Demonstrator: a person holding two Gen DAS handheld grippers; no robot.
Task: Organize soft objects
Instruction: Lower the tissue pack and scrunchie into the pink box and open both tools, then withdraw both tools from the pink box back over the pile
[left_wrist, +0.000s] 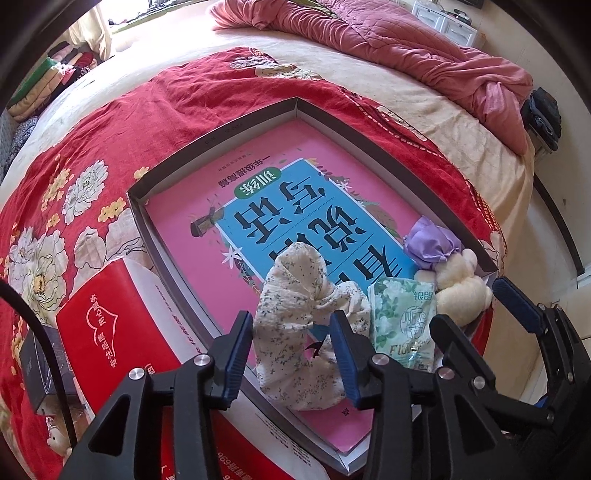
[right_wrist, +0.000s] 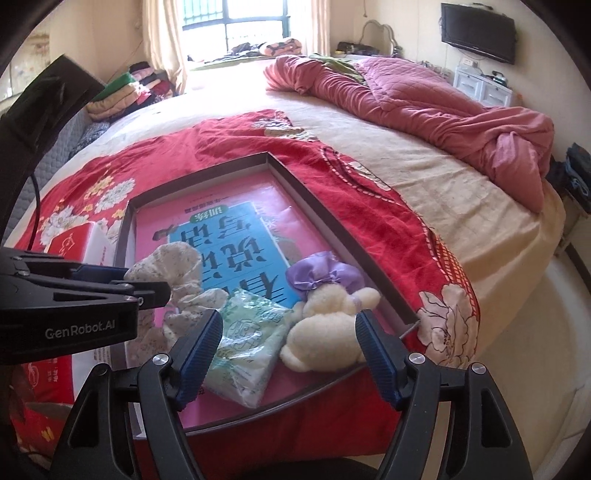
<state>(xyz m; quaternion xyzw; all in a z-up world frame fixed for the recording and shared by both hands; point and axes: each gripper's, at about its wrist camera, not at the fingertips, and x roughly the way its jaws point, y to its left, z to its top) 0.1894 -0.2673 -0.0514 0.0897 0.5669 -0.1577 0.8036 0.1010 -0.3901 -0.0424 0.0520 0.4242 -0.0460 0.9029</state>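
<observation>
A shallow grey tray lies on the bed with a pink and blue book flat inside it. On the book rest a knotted floral cloth, a green tissue pack, a cream plush toy and a purple satin piece. My left gripper is open, its fingers straddling the floral cloth, which lies on the book. My right gripper stands wide open over the tissue pack and the plush toy, holding nothing. The left gripper reaches in from the left beside the floral cloth.
A red box and a small dark box sit left of the tray on the red floral bedcover. A crumpled pink quilt lies at the far side. The bed's edge drops off right of the tray. Folded clothes are stacked by the window.
</observation>
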